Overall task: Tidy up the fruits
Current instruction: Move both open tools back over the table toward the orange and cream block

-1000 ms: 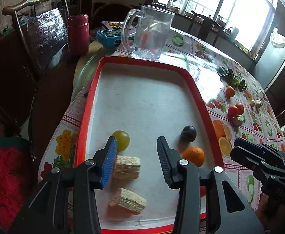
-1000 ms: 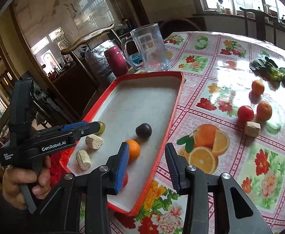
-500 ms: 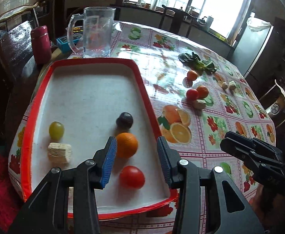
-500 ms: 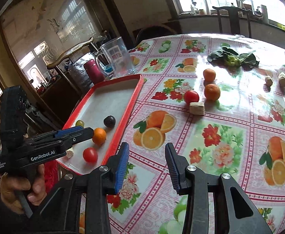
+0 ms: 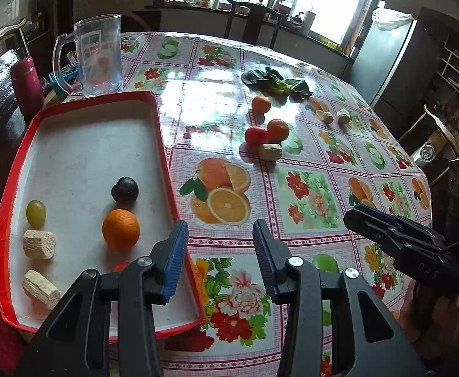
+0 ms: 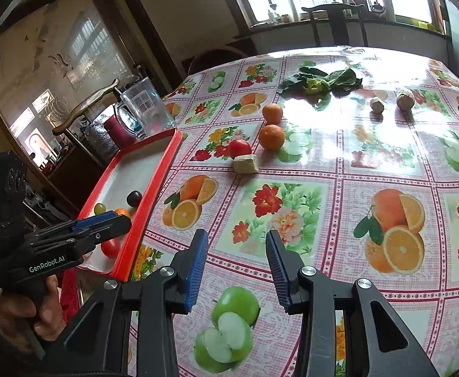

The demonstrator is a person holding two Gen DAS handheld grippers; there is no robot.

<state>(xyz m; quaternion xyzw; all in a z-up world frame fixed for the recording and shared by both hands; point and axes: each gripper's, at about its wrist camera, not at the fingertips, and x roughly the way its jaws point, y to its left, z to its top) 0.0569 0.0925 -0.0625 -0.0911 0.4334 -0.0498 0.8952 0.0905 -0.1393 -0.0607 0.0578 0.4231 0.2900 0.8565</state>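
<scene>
On the near left part of the flowered tablecloth (image 5: 292,188) sits the red-rimmed tray (image 5: 162,144), and it holds an orange (image 5: 121,229), a dark plum (image 5: 124,190), a green grape (image 5: 35,212), two pale cut chunks (image 5: 39,244) and a red tomato (image 6: 110,247) near its front edge, mostly hidden behind the left gripper in that gripper's own view. Left gripper (image 5: 218,251) hangs above the tray's near right corner, tilted down at the cloth, its blue-padded jaws apart with nothing between them. Right gripper (image 6: 234,265) hovers over bare tablecloth to the right of the tray, jaws likewise apart and empty, above a printed green apple. A hand (image 6: 31,308) grips the left tool's handle.

Farther out on the cloth, well apart from the tray, a second tomato (image 5: 256,135) touches an orange (image 5: 277,130), with a pale block (image 5: 272,151) just in front of them. Another orange (image 5: 261,104) lies beyond, near a bunch of leafy greens (image 5: 276,83). Two small beige pieces (image 5: 336,117) rest to the right of that. A clear plastic jug (image 5: 99,55) stands just behind the tray's far edge, a red flask (image 5: 26,84) to its left by a wooden chair (image 6: 88,106)
</scene>
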